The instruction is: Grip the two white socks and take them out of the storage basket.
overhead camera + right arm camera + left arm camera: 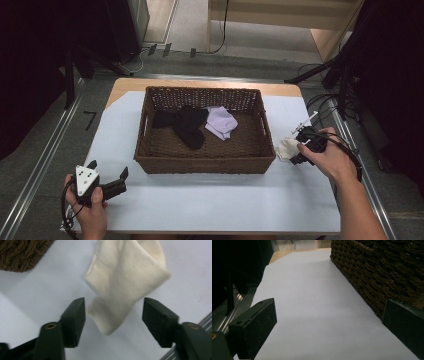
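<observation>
right hand-held gripper: jaws apart around the cream sock, not pinching | sock: on tabletop just right of basket | left hand-held gripper: jaws apart, empty, by basket's front-left corner

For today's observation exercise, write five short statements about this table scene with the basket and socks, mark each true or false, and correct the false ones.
1. The cream sock lies on the white table cover, outside the wicker basket. True.
2. The right gripper is clamped shut on the cream sock. False: its jaws stand open on either side of the sock's end, with gaps showing.
3. The basket holds black socks and a lilac sock. True.
4. The left gripper is reaching into the basket. False: it rests low over the cover, in front of the basket's near-left corner, jaws open and holding nothing.
5. The cream sock sits left of the basket in the high view. False: it sits at the basket's right side.
</observation>
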Motion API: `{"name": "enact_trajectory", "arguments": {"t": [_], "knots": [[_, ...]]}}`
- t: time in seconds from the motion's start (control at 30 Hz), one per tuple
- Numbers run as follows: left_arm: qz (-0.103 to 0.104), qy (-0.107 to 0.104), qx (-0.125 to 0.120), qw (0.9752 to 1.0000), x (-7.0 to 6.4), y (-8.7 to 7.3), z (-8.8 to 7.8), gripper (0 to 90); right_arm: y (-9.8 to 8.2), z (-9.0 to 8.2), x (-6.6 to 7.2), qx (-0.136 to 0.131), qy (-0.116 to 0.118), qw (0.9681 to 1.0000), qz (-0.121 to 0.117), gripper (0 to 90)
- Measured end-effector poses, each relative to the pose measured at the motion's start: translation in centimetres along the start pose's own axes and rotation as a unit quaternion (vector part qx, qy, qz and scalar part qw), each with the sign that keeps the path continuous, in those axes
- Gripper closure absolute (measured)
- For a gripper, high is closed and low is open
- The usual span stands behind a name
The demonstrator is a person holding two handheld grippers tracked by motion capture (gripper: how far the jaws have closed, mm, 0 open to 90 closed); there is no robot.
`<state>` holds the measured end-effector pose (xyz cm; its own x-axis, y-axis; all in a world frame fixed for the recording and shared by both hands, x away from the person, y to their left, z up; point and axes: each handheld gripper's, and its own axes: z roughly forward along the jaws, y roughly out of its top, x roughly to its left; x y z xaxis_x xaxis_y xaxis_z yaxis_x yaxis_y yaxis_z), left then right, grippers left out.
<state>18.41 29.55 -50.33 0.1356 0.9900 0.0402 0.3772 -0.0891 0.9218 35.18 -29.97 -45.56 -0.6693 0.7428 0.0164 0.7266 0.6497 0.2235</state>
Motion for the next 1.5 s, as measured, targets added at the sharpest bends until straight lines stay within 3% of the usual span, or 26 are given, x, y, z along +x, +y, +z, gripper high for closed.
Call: {"name": "enact_trajectory", "arguments": {"t": [0.3, 0.4, 0.53, 0.6, 0.7, 0.83, 1.2, 1.43, 1.5], "knots": [[0.000, 0.000, 0.001, 1.0000, 0.0, 0.0, 0.0, 0.4, -2.2, 0.1, 0.4, -0.050, -0.020, 0.9982, 0.026, 14.2], [0.000, 0.001, 0.001, 1.0000, 0.0, 0.0, 0.0, 0.4, -3.2, 0.2, 0.5, -0.068, -0.031, 0.9965, 0.037, 11.0], [-0.001, 0.000, 0.000, 1.0000, 0.0, 0.0, 0.0, 0.4, -4.7, 0.5, 0.6, -0.103, -0.037, 0.9920, 0.064, 0.0], [-0.001, 0.000, 0.001, 1.0000, 0.0, 0.0, 0.0, 0.4, -5.3, 0.5, 0.8, -0.121, -0.049, 0.9887, 0.074, 0.0], [-0.001, 0.000, 0.000, 1.0000, 0.0, 0.0, 0.0, 0.4, -6.4, 0.5, 1.1, -0.155, -0.070, 0.9811, 0.092, 0.0], [-0.001, 0.000, 0.000, 1.0000, 0.0, 0.0, 0.0, 0.5, -7.8, 0.6, 1.2, -0.196, -0.064, 0.9714, 0.118, 0.0], [-0.002, 0.001, 0.000, 1.0000, 0.0, 0.0, 0.0, 0.4, -10.6, 1.3, 1.8, -0.249, -0.056, 0.9549, 0.152, 0.0], [-0.002, -0.001, 0.000, 1.0000, 0.1, 0.0, -0.1, 0.5, -12.7, 1.5, 2.3, -0.291, -0.063, 0.9399, 0.168, 0.0], [-0.002, -0.002, 0.001, 1.0000, 0.1, 0.0, -0.1, 0.5, -13.2, 1.6, 2.3, -0.295, -0.060, 0.9375, 0.174, 0.0]]}}
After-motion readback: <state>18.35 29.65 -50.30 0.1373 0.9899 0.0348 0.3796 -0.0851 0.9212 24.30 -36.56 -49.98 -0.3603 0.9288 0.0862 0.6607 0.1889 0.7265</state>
